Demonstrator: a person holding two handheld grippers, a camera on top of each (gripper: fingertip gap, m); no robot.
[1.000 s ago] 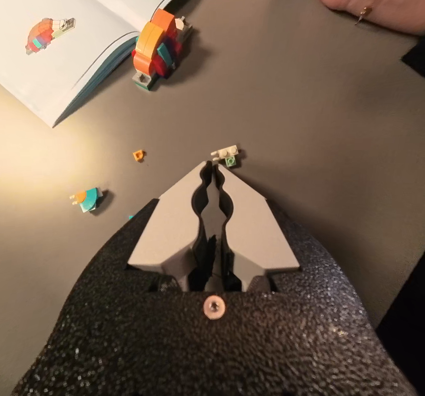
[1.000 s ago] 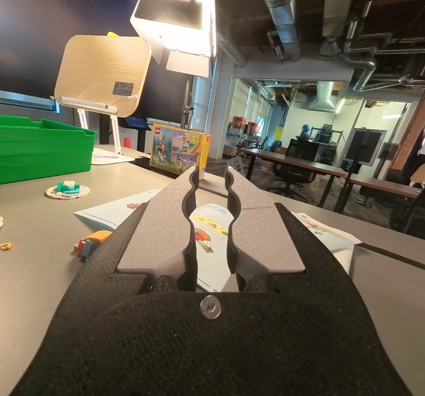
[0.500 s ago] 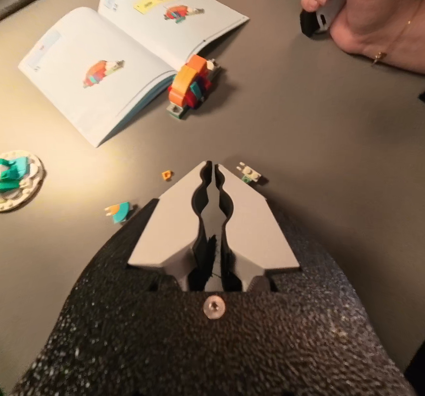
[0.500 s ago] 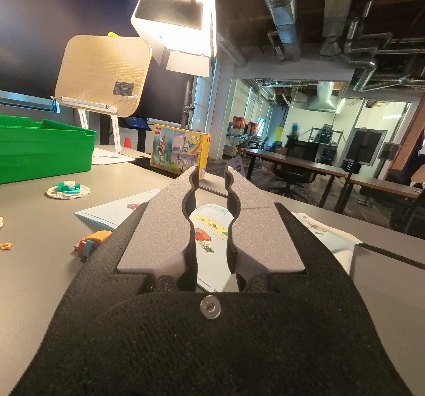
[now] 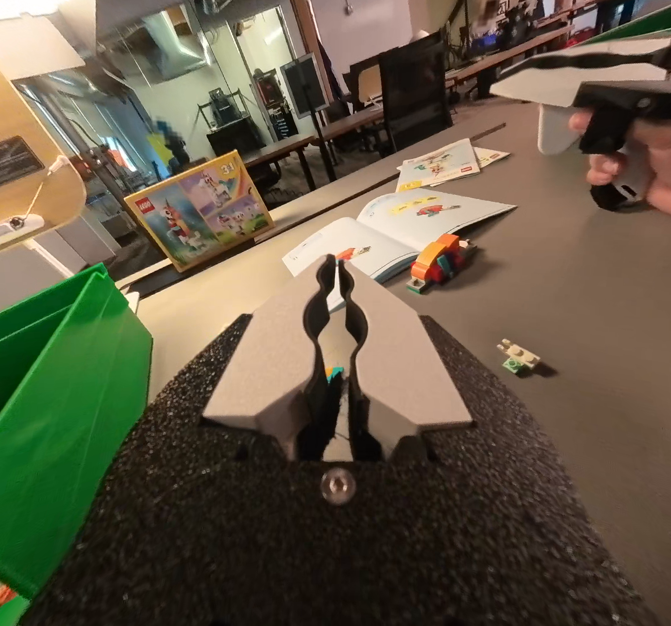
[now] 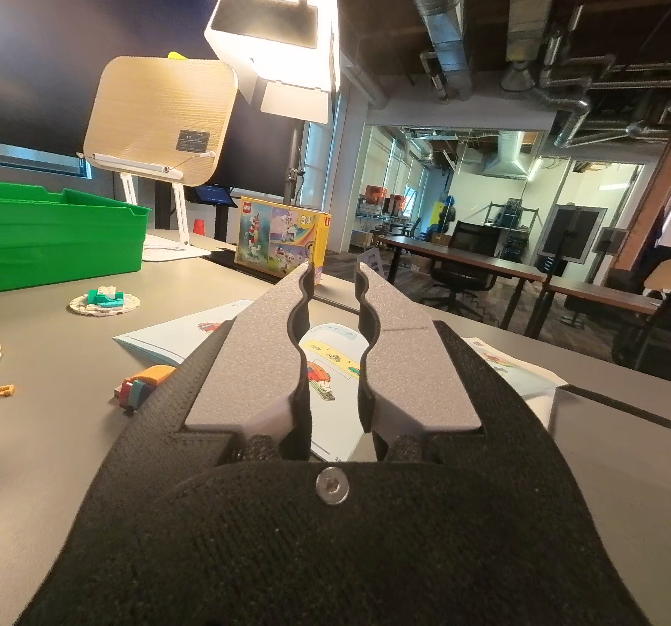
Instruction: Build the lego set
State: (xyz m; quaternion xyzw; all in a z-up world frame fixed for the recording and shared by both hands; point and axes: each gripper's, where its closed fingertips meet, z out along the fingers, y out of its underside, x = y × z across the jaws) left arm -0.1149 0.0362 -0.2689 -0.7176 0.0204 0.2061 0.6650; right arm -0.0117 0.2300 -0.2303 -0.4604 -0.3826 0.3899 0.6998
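The half-built orange, red and teal lego model (image 5: 437,261) lies on the grey bench (image 5: 544,318), touching the near edge of the open instruction booklet (image 5: 399,230). It sits ahead and to the right of the left tongs (image 5: 336,263), well apart from them. In the right wrist view the same model (image 6: 145,383) shows low on the left, partly hidden behind the right tongs (image 6: 334,270), which hang above the bench.

The left tongs are nearly closed, with only a thin slit at the tips and nothing gripped. The right tongs stand open with a clear gap, empty; the booklet page (image 6: 334,361) shows between them.

A small white and green lego piece (image 5: 519,358) lies on the bench to the right of the left tongs. A sliver of teal and orange piece (image 5: 332,372) shows through the slit, lying on the bench below. A green bin (image 5: 65,372) stands at the left and the lego box (image 5: 203,216) at the far bench edge.

Half a second ago the left tongs pointed steeply down at the bench; now they are tilted up to look across the room. The right tongs have not moved.
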